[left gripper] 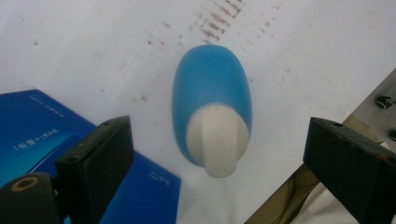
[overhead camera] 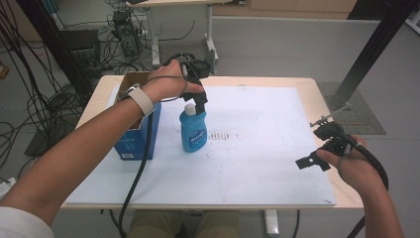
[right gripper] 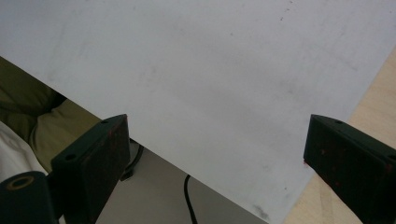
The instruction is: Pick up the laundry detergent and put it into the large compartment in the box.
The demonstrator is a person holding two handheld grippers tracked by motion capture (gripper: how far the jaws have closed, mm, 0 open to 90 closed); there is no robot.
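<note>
Bottle [overhead camera: 193, 130]: blue plastic, rounded shoulders, white cap [overhead camera: 190, 108], blue-and-white label on the front with lettering too small to read; stands upright on the white sheet, directly under the left tongs.
Bottle from above [left gripper: 212, 105]: in the left gripper view it is an oval blue body with the white cap [left gripper: 218, 140] at its middle, set between the two jaws and touching neither.
Left tongs [overhead camera: 200, 103]: held from above by the left hand [overhead camera: 168, 82], pointing down at the cap; jaws spread wide with the bottle in the gap.
Right tongs [overhead camera: 313, 162]: held low in the right hand [overhead camera: 352, 166], well apart from the bottle, over the near right corner of the sheet; jaws spread wide with nothing between them.
Box [overhead camera: 136, 130]: blue carton with an open brown top, just beside the bottle on the side away from the right tongs; white print on its face [left gripper: 32, 135].
Sheet [overhead camera: 257, 148]: white, covers most of the table, faint brown scuff marks [left gripper: 219, 21] beyond the bottle.
Table [overhead camera: 317, 94]: pale wood, showing as a border around the sheet.
Room: grey floor [overhead camera: 277, 44], tangled black cables [overhead camera: 29, 99] far from the right tongs, a black slanted post [overhead camera: 369, 54] beyond the right tongs.
</note>
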